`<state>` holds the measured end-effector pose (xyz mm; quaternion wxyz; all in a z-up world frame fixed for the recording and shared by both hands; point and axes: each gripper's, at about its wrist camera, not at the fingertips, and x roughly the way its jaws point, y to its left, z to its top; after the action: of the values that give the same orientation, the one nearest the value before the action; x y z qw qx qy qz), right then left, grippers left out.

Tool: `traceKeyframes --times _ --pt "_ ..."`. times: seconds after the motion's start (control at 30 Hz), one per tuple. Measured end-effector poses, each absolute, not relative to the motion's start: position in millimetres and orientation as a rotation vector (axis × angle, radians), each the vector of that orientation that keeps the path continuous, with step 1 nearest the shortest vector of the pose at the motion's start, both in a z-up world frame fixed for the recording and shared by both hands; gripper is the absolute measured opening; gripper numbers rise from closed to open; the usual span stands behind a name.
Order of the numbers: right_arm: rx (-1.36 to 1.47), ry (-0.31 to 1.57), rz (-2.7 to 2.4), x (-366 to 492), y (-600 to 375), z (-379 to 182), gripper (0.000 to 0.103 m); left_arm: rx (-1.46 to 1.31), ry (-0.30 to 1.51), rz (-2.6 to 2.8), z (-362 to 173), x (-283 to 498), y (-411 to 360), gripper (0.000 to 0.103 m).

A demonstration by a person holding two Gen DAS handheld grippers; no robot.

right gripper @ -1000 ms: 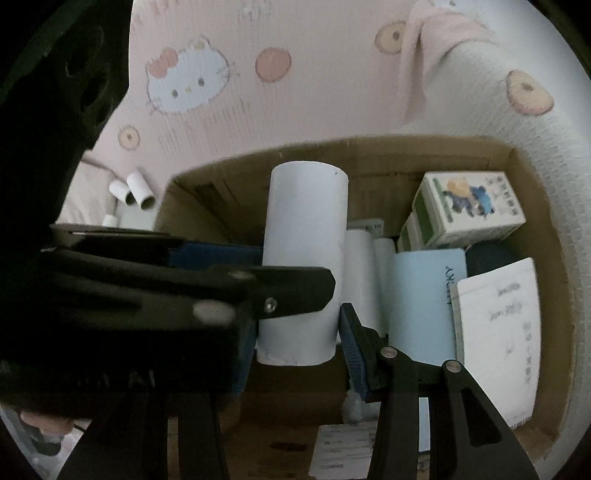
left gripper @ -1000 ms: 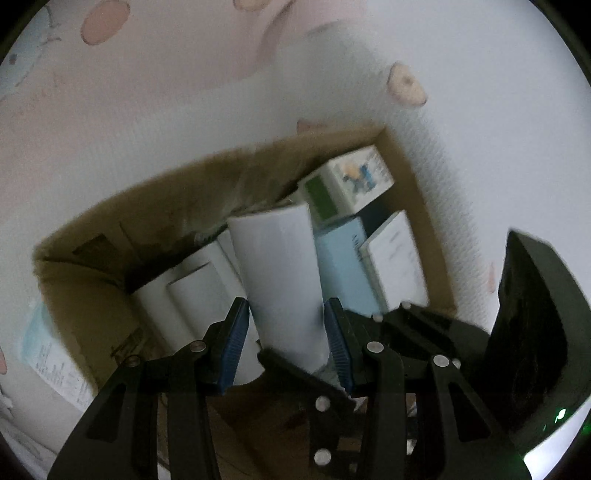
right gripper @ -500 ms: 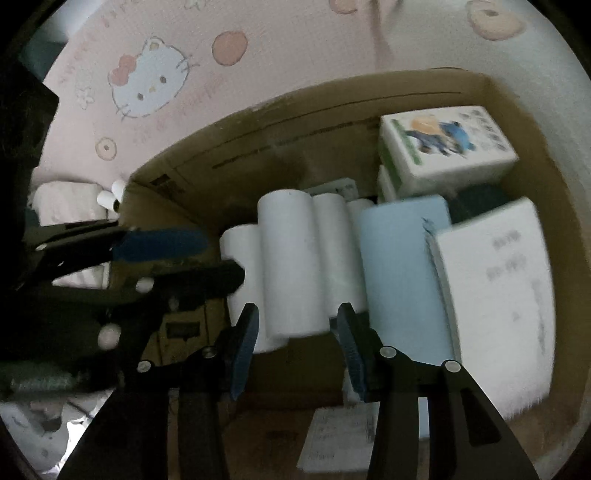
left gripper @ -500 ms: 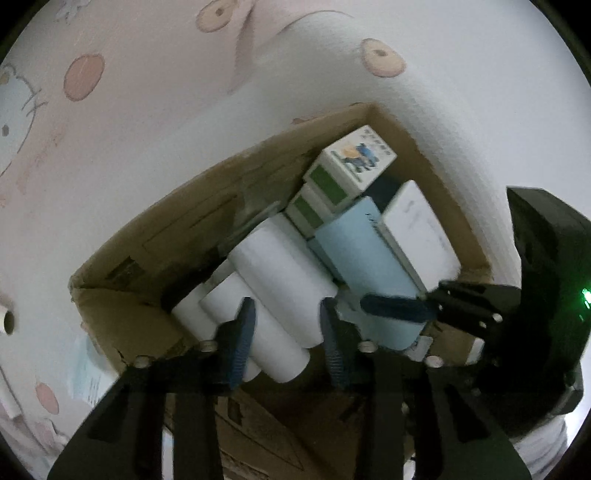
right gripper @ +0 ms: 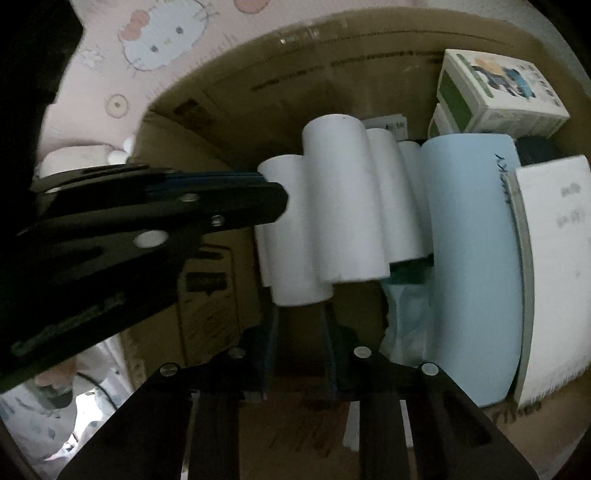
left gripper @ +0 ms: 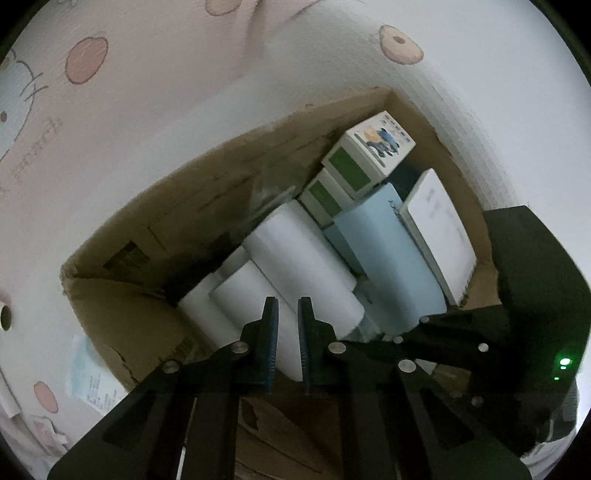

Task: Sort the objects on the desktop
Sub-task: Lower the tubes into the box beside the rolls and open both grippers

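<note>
A brown cardboard box (left gripper: 155, 236) (right gripper: 221, 92) holds several white paper rolls (left gripper: 295, 258) (right gripper: 343, 206) lying side by side, a light blue notebook (left gripper: 391, 258) (right gripper: 476, 258), a white booklet (left gripper: 439, 236) (right gripper: 557, 266) and two stacked green-and-white cartons (left gripper: 365, 155) (right gripper: 495, 92). My left gripper (left gripper: 288, 332) hovers over the rolls' near ends, its jaws nearly closed with only a narrow gap and nothing held. It also shows in the right wrist view (right gripper: 273, 195). My right gripper (right gripper: 299, 328) is below the rolls, narrowly open and empty.
The box lies on a pink and white cartoon-print cover (left gripper: 110, 110) (right gripper: 155, 33). A small white tube (left gripper: 5, 314) lies left of the box. A crumpled pale plastic bag (right gripper: 406, 306) sits in the box beneath the notebook. Papers (right gripper: 354, 424) lie on the box's near flap.
The left gripper let go of the white roll, which now lies flat on the other rolls. Both grippers' jaws have narrowed and pulled back slightly.
</note>
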<state>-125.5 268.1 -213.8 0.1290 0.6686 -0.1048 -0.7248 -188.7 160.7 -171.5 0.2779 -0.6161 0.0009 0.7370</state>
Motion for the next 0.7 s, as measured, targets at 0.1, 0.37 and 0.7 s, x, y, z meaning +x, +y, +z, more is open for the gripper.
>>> traceKeyframes --times 0.1,0.37,0.7 --pt "1.939 -0.252 -2.132 -134.3 263.5 -217.4 0.020 -1.648 -0.015 1.970 -171.6 -191.4 159.1 0.012" --pt "1.898 -0.245 -2.110 -133.2 254.9 -209.4 0.020 -1.647 -0.013 1.920 -171.5 -188.6 163.0 0.012" --pt "2.000 -0.354 -2.037 -135.3 254.1 -233.4 0.020 -1.691 0.023 1.906 -183.2 -187.2 173.3 0.011"
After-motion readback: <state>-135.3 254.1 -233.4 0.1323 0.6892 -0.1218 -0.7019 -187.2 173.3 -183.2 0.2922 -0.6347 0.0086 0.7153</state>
